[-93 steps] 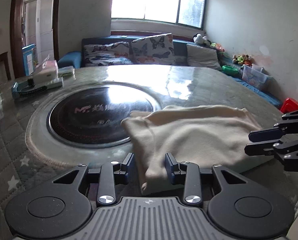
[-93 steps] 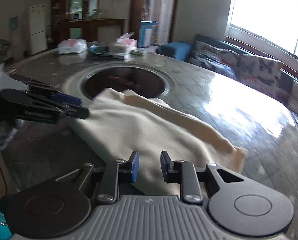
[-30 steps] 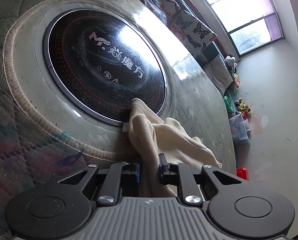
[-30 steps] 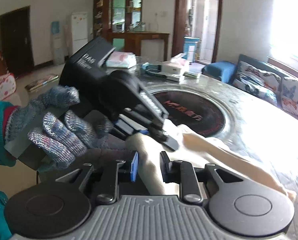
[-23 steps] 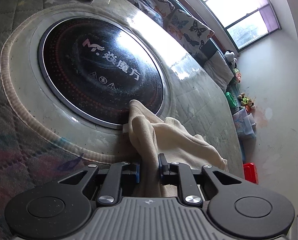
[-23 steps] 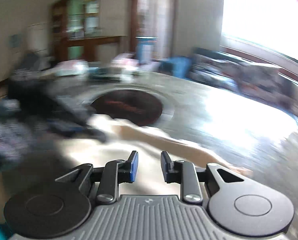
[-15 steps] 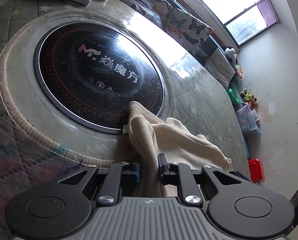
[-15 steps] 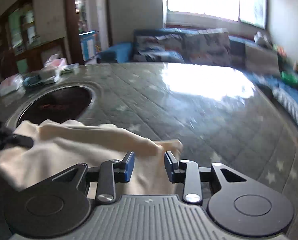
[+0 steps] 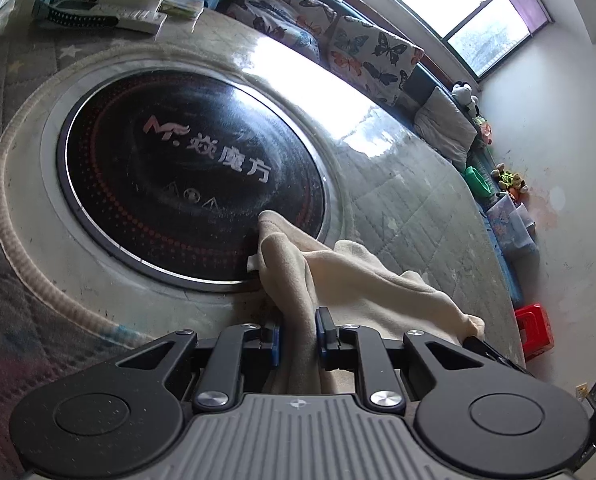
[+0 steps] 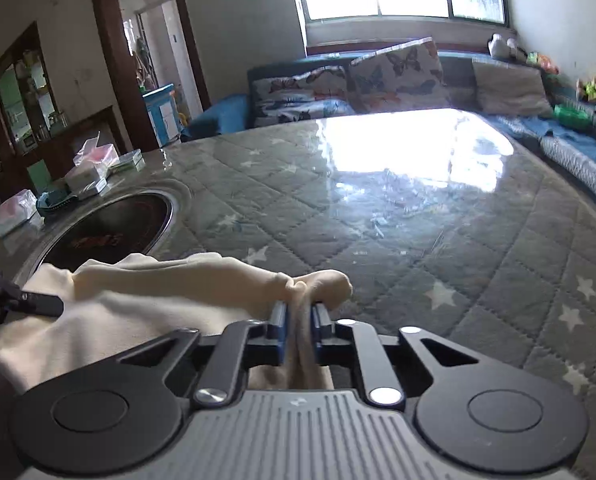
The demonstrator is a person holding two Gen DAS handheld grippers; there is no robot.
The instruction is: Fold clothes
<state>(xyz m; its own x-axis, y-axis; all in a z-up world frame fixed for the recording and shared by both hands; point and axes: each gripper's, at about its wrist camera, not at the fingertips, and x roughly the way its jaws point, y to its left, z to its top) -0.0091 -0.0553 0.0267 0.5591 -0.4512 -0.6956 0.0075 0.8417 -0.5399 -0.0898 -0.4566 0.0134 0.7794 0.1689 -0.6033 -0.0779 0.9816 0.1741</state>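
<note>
On table [image 10: 437,216]: L gripper [image 9: 297,334] & R gripper [image 10: 299,322] both clamp cream cloth [image 9: 349,276]; L view only: red stool [image 9: 534,330].

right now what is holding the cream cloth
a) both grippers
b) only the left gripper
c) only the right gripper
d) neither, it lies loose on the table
a: the left gripper and the right gripper each have a bunch of the cream cloth pinched between their fingers.

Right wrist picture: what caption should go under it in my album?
Right hand-held gripper pinching a bunched cream fleece cloth above the grey star-quilted table cover.
</note>
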